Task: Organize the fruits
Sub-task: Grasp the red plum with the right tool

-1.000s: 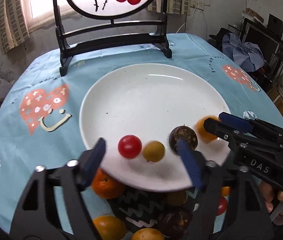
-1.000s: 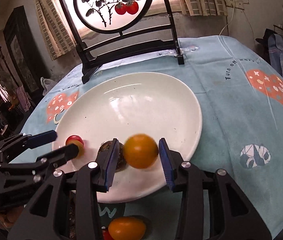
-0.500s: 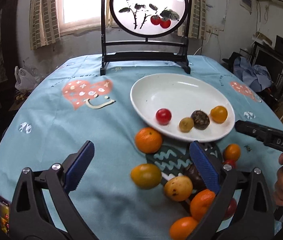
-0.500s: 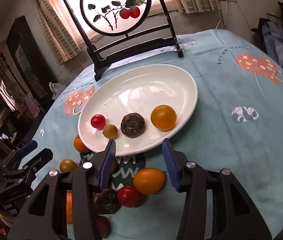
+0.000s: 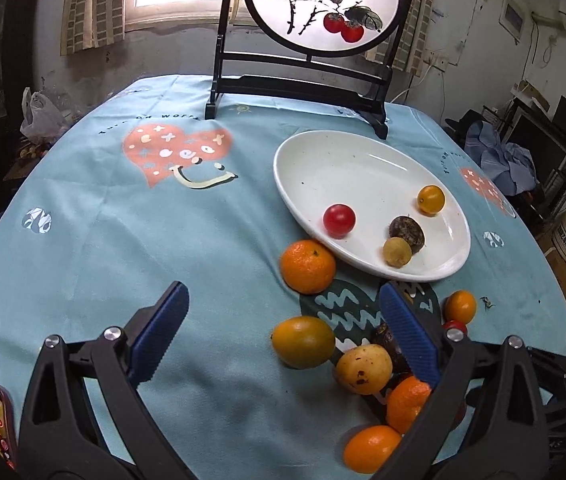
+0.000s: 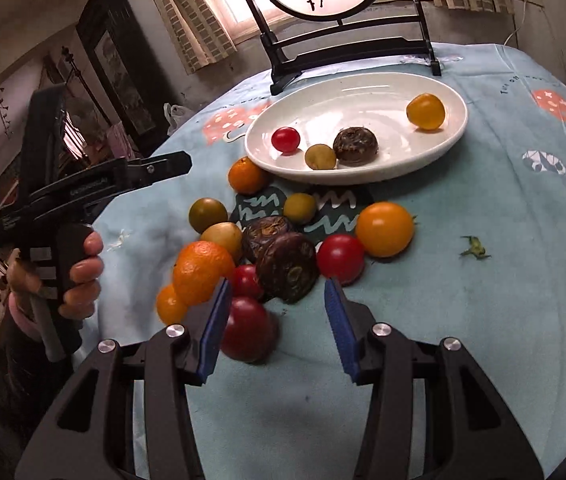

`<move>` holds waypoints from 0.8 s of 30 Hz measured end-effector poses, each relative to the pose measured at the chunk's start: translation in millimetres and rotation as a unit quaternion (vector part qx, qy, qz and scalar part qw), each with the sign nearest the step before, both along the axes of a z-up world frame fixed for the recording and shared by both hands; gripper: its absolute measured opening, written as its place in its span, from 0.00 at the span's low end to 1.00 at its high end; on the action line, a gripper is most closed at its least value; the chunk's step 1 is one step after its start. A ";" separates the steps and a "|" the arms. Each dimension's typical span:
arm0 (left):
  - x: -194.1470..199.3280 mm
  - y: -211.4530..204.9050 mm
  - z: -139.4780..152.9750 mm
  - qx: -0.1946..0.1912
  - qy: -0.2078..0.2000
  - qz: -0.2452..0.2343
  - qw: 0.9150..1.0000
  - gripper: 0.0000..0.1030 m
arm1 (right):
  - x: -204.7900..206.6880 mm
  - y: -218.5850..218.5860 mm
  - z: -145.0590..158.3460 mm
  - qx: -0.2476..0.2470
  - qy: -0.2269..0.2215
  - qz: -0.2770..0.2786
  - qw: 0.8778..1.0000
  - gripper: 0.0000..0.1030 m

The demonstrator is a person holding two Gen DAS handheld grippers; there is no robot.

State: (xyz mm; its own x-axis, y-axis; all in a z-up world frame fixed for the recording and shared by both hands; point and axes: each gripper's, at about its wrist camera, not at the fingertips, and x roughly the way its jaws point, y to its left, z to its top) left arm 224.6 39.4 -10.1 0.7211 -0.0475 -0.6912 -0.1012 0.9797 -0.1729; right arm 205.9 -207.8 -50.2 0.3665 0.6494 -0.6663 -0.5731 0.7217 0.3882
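The white plate (image 6: 455, 120) at the frame's upper centre holds four fruits; the loose fruit pile (image 6: 283, 248) lies lower centre, directly ahead of the right gripper (image 6: 275, 328), its empty jaws just widened; the left gripper (image 5: 283, 332), spread wide and empty, sits left of it

Left wrist view: from above the near edge of the counter (image 5: 83, 240), angled downward along its tongs (image 5: 283, 332), facing the framed screen (image 5: 323, 4) and window.
Right wrist view: lower and nearer, over the loose fruit pile (image 6: 283, 256), facing the same screen.
Shared: white plate (image 5: 303, 176) with four fruits, fruit pile, blue cloth.
Cross-sighting: left tongs appear at the right view's left edge.
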 end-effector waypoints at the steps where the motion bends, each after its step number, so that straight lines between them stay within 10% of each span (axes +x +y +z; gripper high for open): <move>1: -2.0 1.1 0.9 -0.003 -0.005 0.007 1.000 0.95 | -5.3 2.3 0.3 -0.006 0.000 0.008 1.000 0.47; 12: -21.4 -4.3 -0.4 0.000 0.021 -0.014 1.000 0.95 | -50.0 53.1 -1.0 -0.168 -0.096 0.011 0.981 0.47; 24: -65.4 17.2 -30.3 -0.038 0.042 -0.016 0.998 0.95 | -31.6 76.1 -13.3 -0.243 -0.077 -0.053 0.966 0.48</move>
